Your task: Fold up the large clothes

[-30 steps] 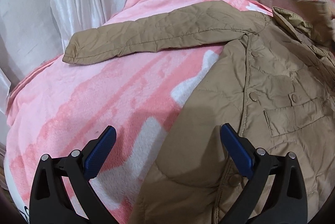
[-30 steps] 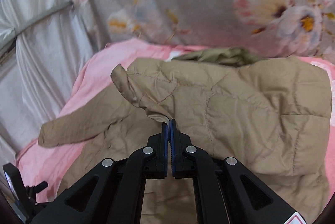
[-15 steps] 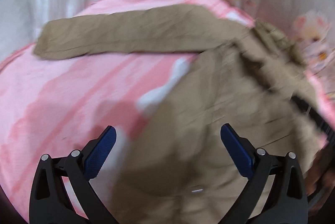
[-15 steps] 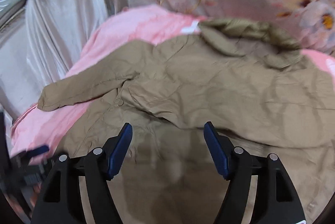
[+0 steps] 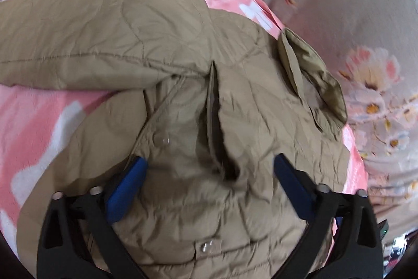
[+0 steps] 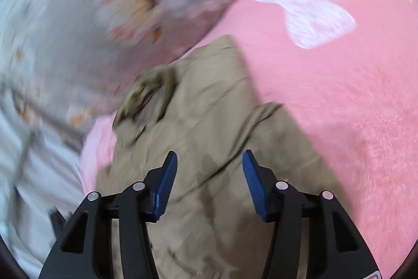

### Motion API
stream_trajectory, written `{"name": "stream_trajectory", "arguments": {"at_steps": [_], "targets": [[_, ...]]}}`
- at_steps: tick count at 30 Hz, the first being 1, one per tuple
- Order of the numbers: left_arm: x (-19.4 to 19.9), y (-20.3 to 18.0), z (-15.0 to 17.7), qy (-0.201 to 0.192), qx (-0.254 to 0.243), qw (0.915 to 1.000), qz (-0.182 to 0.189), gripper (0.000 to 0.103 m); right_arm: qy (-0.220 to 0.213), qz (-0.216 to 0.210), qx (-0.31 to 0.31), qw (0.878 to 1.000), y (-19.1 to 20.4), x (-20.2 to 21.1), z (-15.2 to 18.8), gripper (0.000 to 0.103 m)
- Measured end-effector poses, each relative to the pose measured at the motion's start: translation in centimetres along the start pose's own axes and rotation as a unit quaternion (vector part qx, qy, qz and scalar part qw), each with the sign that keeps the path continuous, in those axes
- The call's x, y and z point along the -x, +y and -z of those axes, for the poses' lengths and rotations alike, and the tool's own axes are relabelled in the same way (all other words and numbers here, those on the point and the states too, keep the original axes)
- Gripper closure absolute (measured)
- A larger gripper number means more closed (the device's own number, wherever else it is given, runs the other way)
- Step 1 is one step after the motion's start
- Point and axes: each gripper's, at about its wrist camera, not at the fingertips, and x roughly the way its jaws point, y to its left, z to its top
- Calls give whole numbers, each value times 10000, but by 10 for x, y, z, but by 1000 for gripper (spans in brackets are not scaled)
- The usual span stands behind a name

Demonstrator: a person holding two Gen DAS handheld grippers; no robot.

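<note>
A tan quilted jacket (image 5: 183, 65) lies on a pink blanket (image 5: 39, 122), one sleeve stretched out to the left and the collar (image 5: 313, 75) bunched at the right. My left gripper (image 5: 209, 169) hovers over the jacket's front, its jaws closing but still wide, the pads pressing nothing. In the right wrist view the same jacket (image 6: 209, 122) runs up the middle, collar (image 6: 146, 96) at its far left. My right gripper (image 6: 209, 164) hangs above the jacket's folded edge, jaws closing with fabric below them, not pinched. This view is blurred.
A grey floral cloth (image 5: 352, 18) hangs behind the bed on the right. The pink blanket (image 6: 326, 96) spreads wide to the right of the jacket. Pale satin fabric (image 6: 31, 174) hangs at the left edge.
My right gripper let go of the jacket fold, opened and swung right toward the jacket's edge. My left gripper moved right over the jacket front, toward the collar.
</note>
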Motion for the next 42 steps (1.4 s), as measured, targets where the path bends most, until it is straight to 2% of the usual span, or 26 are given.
{"name": "stream_trajectory", "arguments": {"at_steps": [1, 2, 3, 4, 5, 6, 9, 10, 12, 14, 17, 18, 22, 25, 27, 28, 30, 32, 33, 34, 36, 39, 42], "targets": [[1, -4, 0, -28, -115, 9999, -55, 37, 44, -42, -201, 9998, -7, -7, -6, 57], [0, -11, -2, -32, -288, 9995, -147, 60, 145, -64, -454, 9988, -13, -11, -9, 61], [-2, -16, -3, -6, -424, 9989, -213, 72, 203, -115, -592, 9980, -15, -18, -12, 66], [-5, -21, -5, 36, -558, 9980, -285, 91, 245, -135, -662, 9974, -15, -24, -17, 71], [-6, -27, -8, 17, -697, 9965, -463, 97, 287, -89, -714, 9970, -16, -26, -20, 87], [-5, -32, -10, -95, -810, 9953, -520, 99, 287, -52, -683, 9972, -13, -27, -25, 95], [6, -46, -14, -418, -1153, 9904, -644, 100, -170, -155, -165, 9996, 11, -4, -31, 99], [12, -51, -12, -605, -1321, 9864, -774, 100, -395, -65, 251, 9989, 26, 10, -29, 99], [12, -55, -7, -749, -1553, 9797, -1027, 100, -497, 370, 848, 9945, 44, 11, -26, 99], [-6, -54, 0, -629, -1742, 9735, -1343, 100, -265, 1010, 1318, 9858, 48, -5, -18, 99], [-30, -44, 11, -536, -1862, 9674, -1629, 100, 88, 1516, 1512, 9768, 33, -28, -7, 99], [-33, -42, 15, -597, -1932, 9648, -1683, 100, 137, 1563, 1536, 9756, 30, -33, -4, 99], [-42, -49, 31, -908, -2363, 9448, -2080, 100, 208, 1793, 1812, 9667, 32, -43, 3, 97], [-45, -52, 37, -1070, -2481, 9369, -2216, 100, 108, 2026, 1851, 9616, 40, -31, 5, 93], [-47, -52, 37, -1131, -2454, 9376, -2187, 100, -330, 2150, 1835, 9586, 55, -5, 17, 85], [-46, -50, 36, -1155, -2424, 9390, -2148, 99, -561, 2038, 1940, 9580, 68, 8, 26, 85], [-45, -51, 38, -1182, -2390, 9403, -2115, 99, -653, 1757, 2293, 9551, 99, 14, 42, 85], [-47, -51, 37, -1203, -2381, 9400, -2127, 99, -340, 1471, 2940, 9438, 138, 0, 66, 86], [-47, -51, 36, -1208, -2379, 9400, -2127, 98, -161, 1353, 3187, 9380, 152, -11, 77, 90], [-48, -52, 36, -1212, -2371, 9403, -2121, 98, -6, 1320, 3420, 9304, 164, -26, 91, 94], [-46, -50, 36, -1222, -2323, 9427, -2060, 97, 212, 1341, 3604, 9229, 172, -47, 106, 95], [-45, -46, 37, -1230, -2251, 9462, -1973, 96, 516, 1435, 3584, 9210, 164, -72, 120, 95], [-45, -47, 38, -1241, -2270, 9452, -1991, 96, 543, 1434, 3530, 9230, 157, -79, 128, 95]]}}
